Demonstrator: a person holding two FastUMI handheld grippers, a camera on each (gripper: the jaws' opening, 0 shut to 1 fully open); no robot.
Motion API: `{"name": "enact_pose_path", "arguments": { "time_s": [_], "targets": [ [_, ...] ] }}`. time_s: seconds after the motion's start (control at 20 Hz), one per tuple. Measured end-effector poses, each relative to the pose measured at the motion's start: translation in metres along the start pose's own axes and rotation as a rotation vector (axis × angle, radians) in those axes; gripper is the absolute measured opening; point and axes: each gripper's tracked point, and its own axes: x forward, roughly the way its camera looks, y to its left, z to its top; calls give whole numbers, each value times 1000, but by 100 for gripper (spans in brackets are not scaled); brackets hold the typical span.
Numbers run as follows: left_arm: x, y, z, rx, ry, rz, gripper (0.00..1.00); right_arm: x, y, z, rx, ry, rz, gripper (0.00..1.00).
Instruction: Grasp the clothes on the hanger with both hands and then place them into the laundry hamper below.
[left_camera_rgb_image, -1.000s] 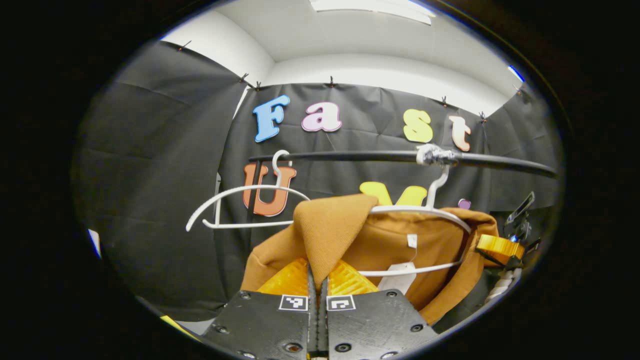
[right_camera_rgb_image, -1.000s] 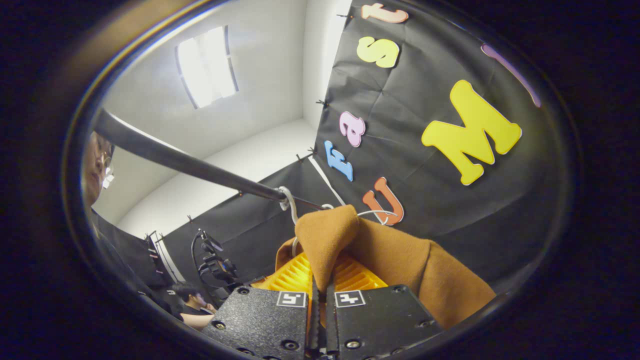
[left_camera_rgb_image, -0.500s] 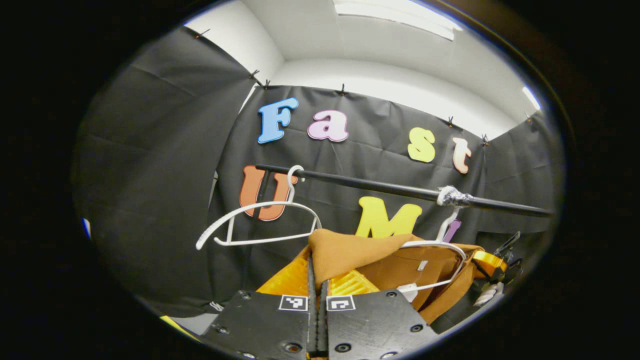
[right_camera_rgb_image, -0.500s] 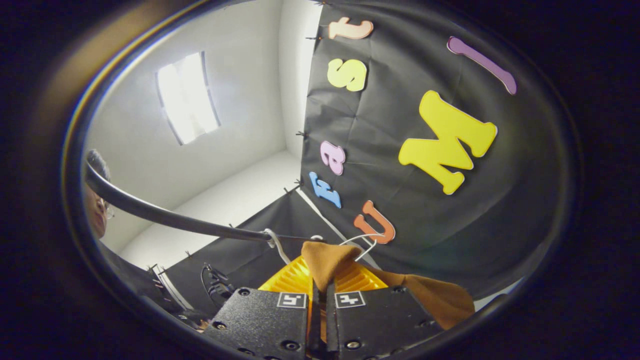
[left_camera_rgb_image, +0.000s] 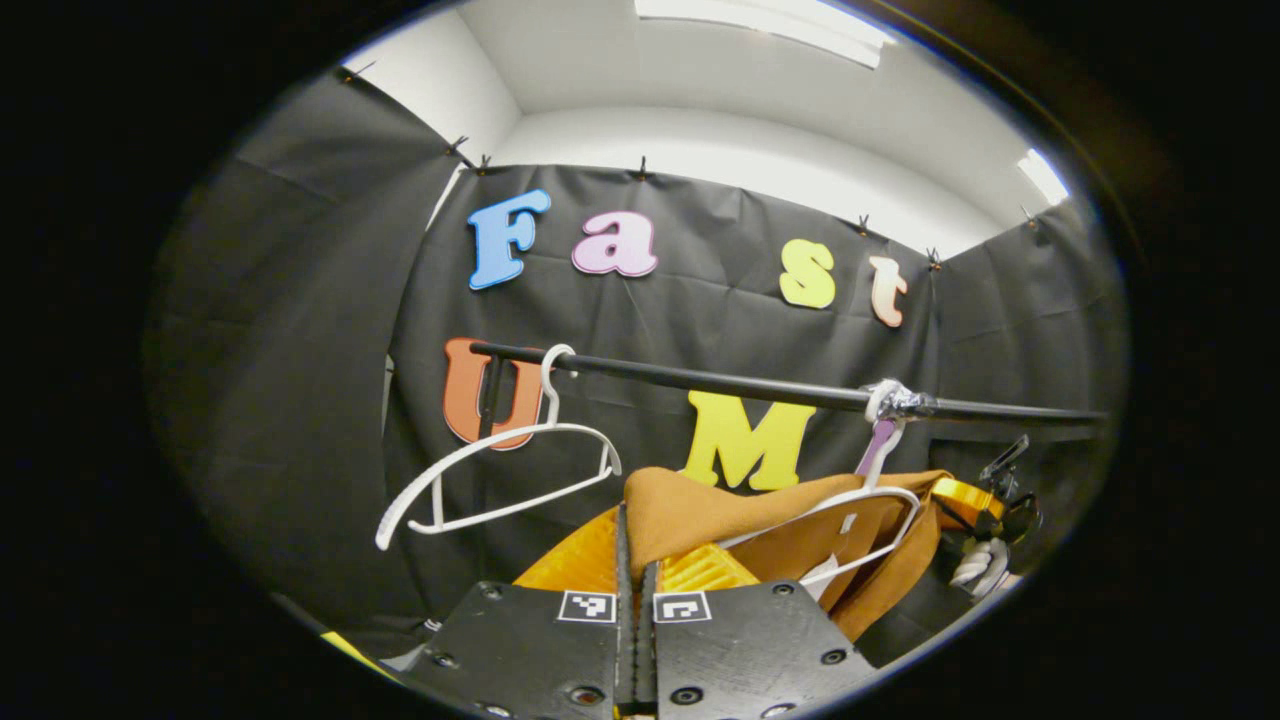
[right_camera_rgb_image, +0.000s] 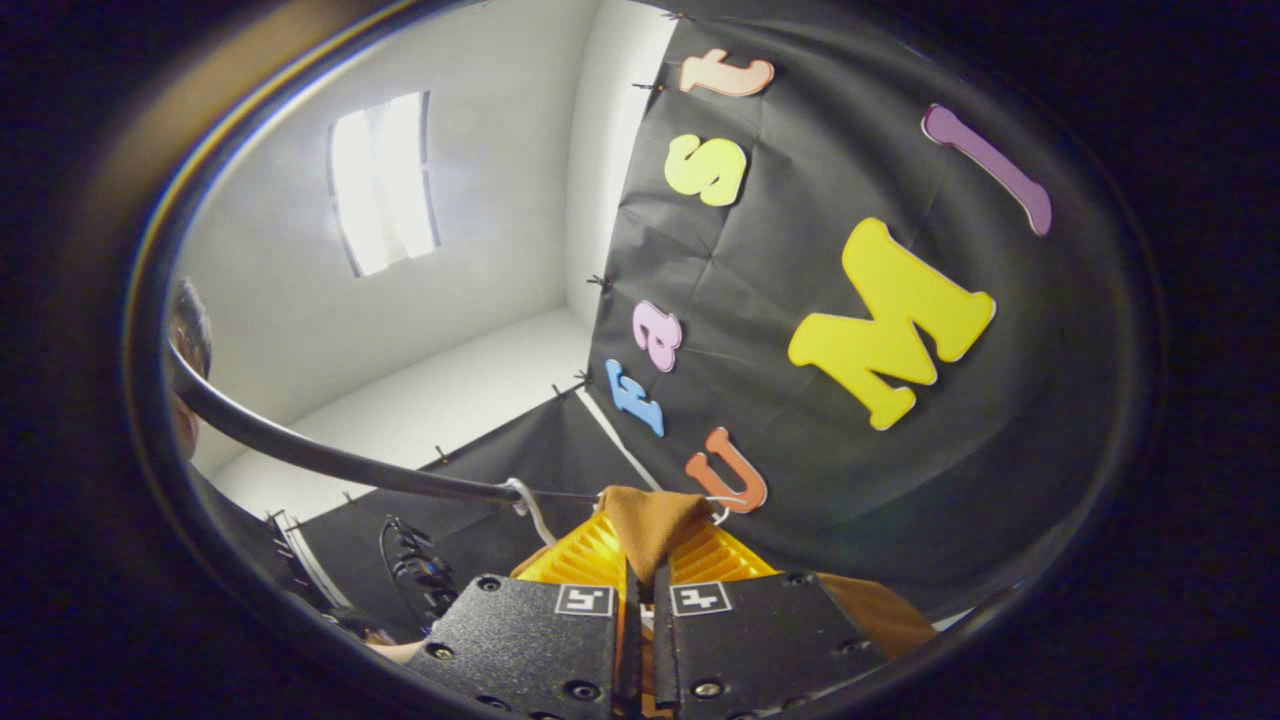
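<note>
1. Black rail (left_camera_rgb_image: 760, 385) runs across the booth in the left gripper view; in the right gripper view it (right_camera_rgb_image: 330, 460) passes at left.
2. Brown garment (left_camera_rgb_image: 800, 520) hangs below the rail, draped on a white hanger (left_camera_rgb_image: 880, 495) whose hook sits on the rail.
3. Second white hanger (left_camera_rgb_image: 500, 470), bare, hangs tilted to the left of the garment.
4. Left gripper (left_camera_rgb_image: 636, 560): fingers closed on a fold of the garment.
5. Right gripper (right_camera_rgb_image: 640, 565): fingers closed on a brown fold (right_camera_rgb_image: 650, 520) of the garment.
</note>
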Motion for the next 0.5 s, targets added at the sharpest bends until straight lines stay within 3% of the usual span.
{"name": "enact_pose_path", "arguments": {
  "time_s": [0.05,0.3,0.35,0.4,0.5],
  "targets": [
    [3,3,-3,-20,17,-2,0,0,-2,-2,-36,7,-17,7],
    [7,-3,-10,-143,48,-77,5,-5,-16,7,-18,1,-64,7],
    [4,-5,-8,-131,49,-83,0,-6,-13,6,-15,5,-66,7],
    [3,-6,-6,-104,40,-80,5,-6,-14,7,-28,0,-76,7],
    [6,-6,0,-80,32,-75,0,-3,-6,12,-47,-5,-78,7]
  ]
}}
